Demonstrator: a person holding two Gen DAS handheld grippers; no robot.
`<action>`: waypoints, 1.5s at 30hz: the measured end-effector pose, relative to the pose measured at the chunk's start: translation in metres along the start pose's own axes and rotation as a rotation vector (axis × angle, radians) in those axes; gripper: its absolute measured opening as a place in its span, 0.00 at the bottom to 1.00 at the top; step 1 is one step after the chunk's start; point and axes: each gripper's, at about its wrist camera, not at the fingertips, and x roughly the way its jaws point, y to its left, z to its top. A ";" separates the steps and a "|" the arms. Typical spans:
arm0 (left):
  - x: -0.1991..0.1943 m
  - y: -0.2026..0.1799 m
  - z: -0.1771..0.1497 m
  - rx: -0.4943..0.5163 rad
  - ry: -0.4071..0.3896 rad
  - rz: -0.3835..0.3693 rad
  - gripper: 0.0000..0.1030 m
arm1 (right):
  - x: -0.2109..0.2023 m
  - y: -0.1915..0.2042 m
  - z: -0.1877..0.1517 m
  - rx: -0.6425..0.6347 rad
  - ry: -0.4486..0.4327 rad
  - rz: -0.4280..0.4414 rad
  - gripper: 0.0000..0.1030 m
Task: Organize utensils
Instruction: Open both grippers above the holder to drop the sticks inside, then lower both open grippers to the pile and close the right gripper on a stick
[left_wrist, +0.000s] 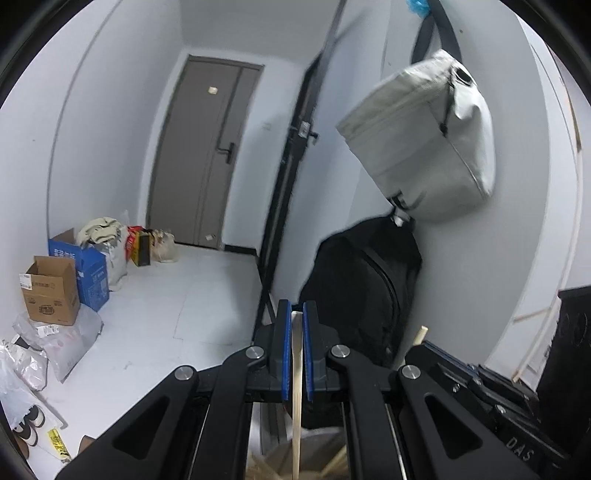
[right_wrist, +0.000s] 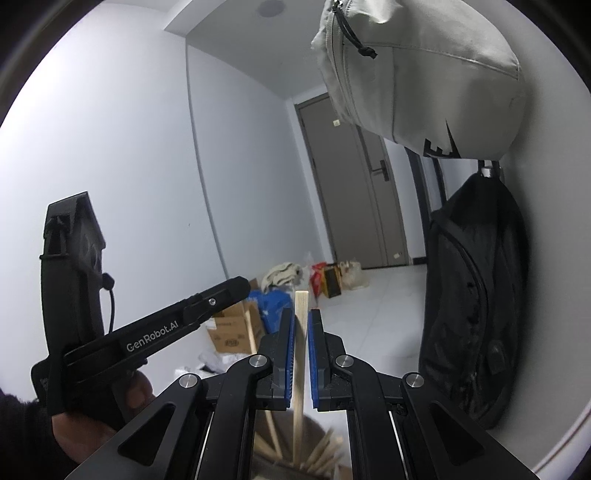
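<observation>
My left gripper (left_wrist: 296, 325): jaws closed on a pale wooden chopstick (left_wrist: 296, 387), pinched between the blue pads.
My right gripper (right_wrist: 302, 328): jaws likewise closed on a second wooden chopstick (right_wrist: 300, 354), whose squared top pokes just above my fingertips.
Long axis: both sticks stand near upright, running down through the jaws and out below them.
Where the rest lie: directly beneath each gripper, a cluster of loose chopsticks (right_wrist: 321, 454), possibly in a holder; the bottom edge is too blurred to tell.
Nearer hand: roughly even, side by side; in the right wrist view my left gripper sits just to the left.
Next move, I judge: straight down along the stick's axis.
</observation>
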 end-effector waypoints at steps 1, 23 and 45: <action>-0.001 -0.001 -0.001 0.000 0.013 -0.006 0.02 | -0.001 0.000 0.000 0.002 0.005 0.002 0.06; -0.013 0.000 -0.028 -0.068 0.388 -0.105 0.14 | -0.051 -0.005 -0.030 0.177 0.133 0.076 0.62; -0.093 0.009 -0.095 -0.146 0.393 0.127 0.74 | -0.114 0.043 -0.094 0.095 0.346 -0.033 0.95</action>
